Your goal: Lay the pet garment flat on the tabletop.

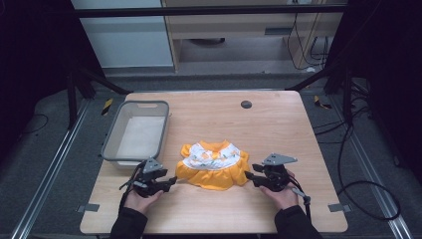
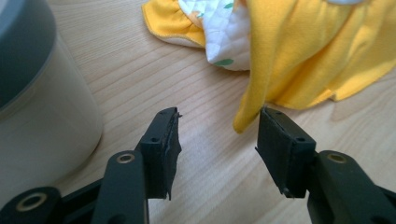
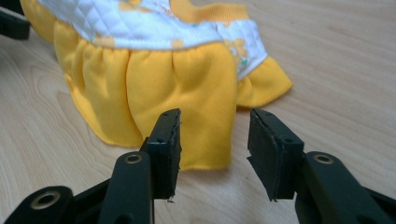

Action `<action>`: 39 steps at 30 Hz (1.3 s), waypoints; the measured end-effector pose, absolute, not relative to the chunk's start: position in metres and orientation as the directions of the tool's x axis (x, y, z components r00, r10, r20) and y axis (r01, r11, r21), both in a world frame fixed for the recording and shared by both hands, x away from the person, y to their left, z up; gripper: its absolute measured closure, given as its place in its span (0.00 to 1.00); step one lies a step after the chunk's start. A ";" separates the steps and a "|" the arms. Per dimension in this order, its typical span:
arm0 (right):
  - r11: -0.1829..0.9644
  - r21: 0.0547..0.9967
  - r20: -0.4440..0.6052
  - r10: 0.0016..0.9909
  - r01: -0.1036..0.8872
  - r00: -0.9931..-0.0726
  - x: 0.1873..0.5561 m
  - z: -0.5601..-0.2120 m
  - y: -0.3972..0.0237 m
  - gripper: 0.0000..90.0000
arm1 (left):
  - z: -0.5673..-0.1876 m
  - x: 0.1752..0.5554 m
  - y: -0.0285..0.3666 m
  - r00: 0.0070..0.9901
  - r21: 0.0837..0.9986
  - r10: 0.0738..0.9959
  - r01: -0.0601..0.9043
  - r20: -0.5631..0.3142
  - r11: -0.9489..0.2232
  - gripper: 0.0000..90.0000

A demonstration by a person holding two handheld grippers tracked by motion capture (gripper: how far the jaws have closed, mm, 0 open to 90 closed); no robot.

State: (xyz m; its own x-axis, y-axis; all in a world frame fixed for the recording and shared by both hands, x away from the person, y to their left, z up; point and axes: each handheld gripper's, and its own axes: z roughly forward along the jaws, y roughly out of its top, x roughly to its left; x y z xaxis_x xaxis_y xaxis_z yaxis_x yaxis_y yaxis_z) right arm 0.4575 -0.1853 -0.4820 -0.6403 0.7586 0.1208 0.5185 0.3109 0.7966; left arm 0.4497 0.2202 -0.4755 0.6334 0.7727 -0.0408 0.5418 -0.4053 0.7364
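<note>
Centrally on the wooden table lies a small yellow dress with a white quilted bodice, spread flat, its hem toward the person. Two hands hold grippers at either side of the hem. The left gripper sits just beside the dress's left lower corner; in the left gripper view its jaws stand apart with bare wood between them, and a yellow corner of the hem hangs just beside the right-hand jaw, not pinched. The right gripper sits at the dress's right lower corner; in the right gripper view its jaws are also released, and the hem's edge lies just ahead of the gap, ungripped. A grey basket stands to the left of the dress, near the table's left edge and close to the left gripper. Open tabletop stretches to the right of the dress and behind it, with a strip of free wood along the near edge between the forearms.
</note>
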 end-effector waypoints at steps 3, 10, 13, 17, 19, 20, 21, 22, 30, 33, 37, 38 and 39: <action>0.310 0.783 0.136 0.760 0.539 -0.635 0.462 -0.487 -0.185 0.58 | -0.475 0.449 0.217 0.648 0.752 0.761 0.517 -0.032 -0.409 0.54; 0.311 0.753 0.197 0.734 0.580 -0.650 0.469 -0.495 -0.178 0.77 | -0.479 0.457 0.206 0.665 0.745 0.742 0.537 -0.084 -0.397 0.78; 0.330 0.759 0.192 0.711 0.561 -0.677 0.464 -0.487 -0.177 0.96 | -0.473 0.454 0.208 0.668 0.742 0.735 0.550 -0.117 -0.382 0.95; 0.297 0.795 0.203 0.691 0.529 -0.694 0.453 -0.471 -0.186 0.97 | -0.460 0.444 0.215 0.676 0.765 0.724 0.536 -0.136 -0.356 0.96; 0.288 0.805 0.204 0.687 0.518 -0.698 0.449 -0.467 -0.189 0.97 | -0.456 0.440 0.217 0.681 0.769 0.718 0.535 -0.146 -0.350 0.96; 0.277 0.813 0.210 0.681 0.512 -0.701 0.444 -0.462 -0.192 0.97 | -0.453 0.435 0.220 0.688 0.775 0.709 0.530 -0.155 -0.344 0.96; 0.259 0.826 0.221 0.668 0.500 -0.711 0.436 -0.455 -0.197 0.97 | -0.446 0.426 0.222 0.699 0.782 0.694 0.526 -0.173 -0.335 0.96; 0.259 0.826 0.221 0.668 0.500 -0.711 0.436 -0.455 -0.197 0.97 | -0.446 0.426 0.222 0.699 0.782 0.694 0.526 -0.173 -0.335 0.96; 0.252 0.819 0.275 0.617 0.516 -0.737 0.400 -0.446 -0.209 0.97 | -0.449 0.394 0.222 0.704 0.743 0.668 0.576 -0.240 -0.340 0.95; 0.295 0.767 0.265 0.662 0.569 -0.701 0.403 -0.459 -0.206 0.96 | -0.466 0.398 0.217 0.678 0.696 0.710 0.603 -0.190 -0.390 0.90; 0.346 0.721 0.224 0.703 0.600 -0.675 0.410 -0.475 -0.198 0.92 | -0.477 0.404 0.214 0.670 0.681 0.728 0.601 -0.144 -0.418 0.79; 0.346 0.721 0.224 0.703 0.600 -0.675 0.410 -0.475 -0.198 0.92 | -0.477 0.404 0.214 0.670 0.681 0.728 0.601 -0.144 -0.418 0.74; 0.361 0.726 0.193 0.710 0.585 -0.678 0.411 -0.477 -0.195 0.87 | -0.476 0.403 0.214 0.669 0.699 0.734 0.581 -0.118 -0.417 0.68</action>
